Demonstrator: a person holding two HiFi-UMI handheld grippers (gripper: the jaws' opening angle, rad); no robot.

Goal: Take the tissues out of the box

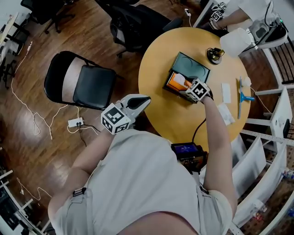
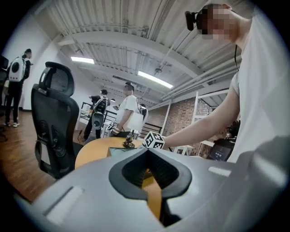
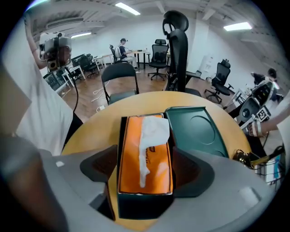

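A dark green box (image 3: 145, 205) sits on the round yellow table (image 1: 156, 73), its flat lid (image 3: 197, 129) lying beside it. Inside lies an orange tissue pack (image 3: 158, 176) with a white tissue (image 3: 154, 133) sticking out of its slot. My right gripper (image 3: 146, 156) is open, with its jaws straddling the near end of the box and the pads close beside its walls. In the head view that right gripper (image 1: 189, 93) hovers over the box (image 1: 171, 88). My left gripper (image 1: 143, 101) hangs off the table's near edge, shut and empty; its own view also shows the left gripper (image 2: 147, 152).
A black folding chair (image 1: 82, 82) and a black office chair (image 1: 138, 23) stand left of the table. On the table's right side lie a small brass object (image 1: 214, 55), white pieces (image 1: 226, 92) and a blue-handled tool (image 1: 242, 97). Another person (image 1: 229, 13) stands behind it.
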